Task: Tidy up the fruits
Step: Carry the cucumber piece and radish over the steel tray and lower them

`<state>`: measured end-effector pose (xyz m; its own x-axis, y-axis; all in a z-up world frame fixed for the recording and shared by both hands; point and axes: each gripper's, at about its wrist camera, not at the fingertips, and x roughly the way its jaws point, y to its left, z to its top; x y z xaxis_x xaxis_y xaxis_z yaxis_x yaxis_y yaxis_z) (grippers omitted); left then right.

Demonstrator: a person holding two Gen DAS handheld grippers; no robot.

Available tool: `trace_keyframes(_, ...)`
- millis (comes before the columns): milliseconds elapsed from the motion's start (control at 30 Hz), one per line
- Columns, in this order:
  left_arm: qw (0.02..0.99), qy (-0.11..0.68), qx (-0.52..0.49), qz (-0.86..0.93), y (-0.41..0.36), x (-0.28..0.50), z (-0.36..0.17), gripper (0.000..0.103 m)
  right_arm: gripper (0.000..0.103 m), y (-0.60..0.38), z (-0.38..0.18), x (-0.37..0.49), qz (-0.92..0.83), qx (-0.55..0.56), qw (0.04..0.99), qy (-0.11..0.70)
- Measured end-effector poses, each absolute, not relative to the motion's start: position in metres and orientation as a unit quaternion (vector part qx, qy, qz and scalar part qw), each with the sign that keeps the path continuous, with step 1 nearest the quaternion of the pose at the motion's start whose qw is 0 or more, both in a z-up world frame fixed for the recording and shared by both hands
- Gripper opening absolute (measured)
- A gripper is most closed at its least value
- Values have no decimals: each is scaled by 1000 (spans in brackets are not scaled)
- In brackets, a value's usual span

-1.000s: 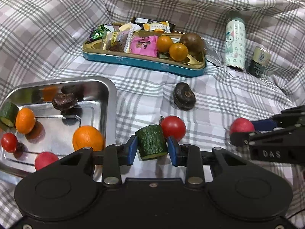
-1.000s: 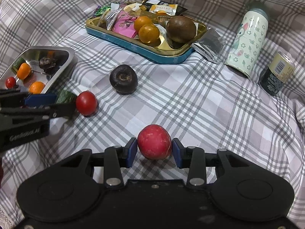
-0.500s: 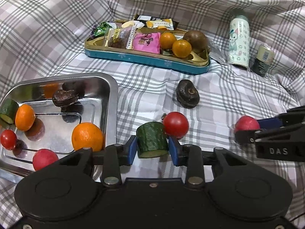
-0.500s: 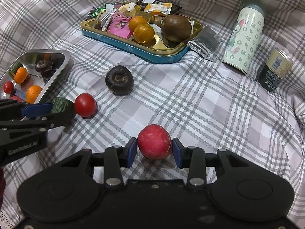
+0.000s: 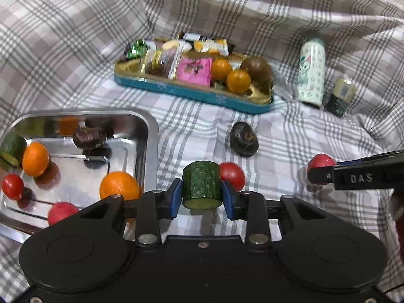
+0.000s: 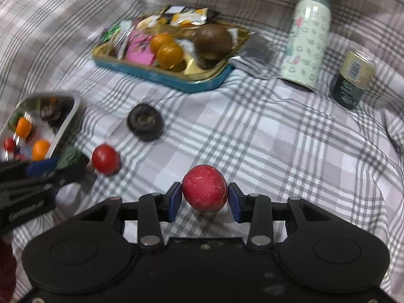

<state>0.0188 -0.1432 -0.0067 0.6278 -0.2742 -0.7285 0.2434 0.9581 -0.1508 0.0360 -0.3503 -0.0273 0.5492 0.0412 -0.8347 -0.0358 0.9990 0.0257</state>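
Plaid cloth (image 5: 197, 126) sags, so lift your left gripper (image 5: 202, 197), just closed on the cucumber chunk (image 5: 201, 186), clear over the steel tray (image 5: 149, 136) rim. Your right gripper (image 6: 205, 198) brackets the red fruit (image 6: 204, 187) beside that tray; whether its pads press it, I cannot tell.

A grey-and-white plaid cloth (image 5: 290, 131) covers the whole surface, rising in rumpled folds from 10 to 2 o'clock. Lighting is even.

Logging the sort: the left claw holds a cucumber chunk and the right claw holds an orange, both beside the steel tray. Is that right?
Not quite. The right claw holds a red round fruit, not an orange, as the right wrist view shows. The left claw does hold the cucumber chunk beside the steel tray.
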Motion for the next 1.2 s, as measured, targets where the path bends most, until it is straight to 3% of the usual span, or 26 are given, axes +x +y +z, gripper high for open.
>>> trace_keyframes(533,929,361,-46,-70,-56,16,34,42,41,-326,6,34,35,97,926,364)
trace_keyframes(867,930,363,-52,-15,2,15,27,42,41,-255,14,24,105,112,936,318)
trace_keyframes(1200,919,389,-43,-40,12,12,4,42,41,-201,5,23,152,80,930,325)
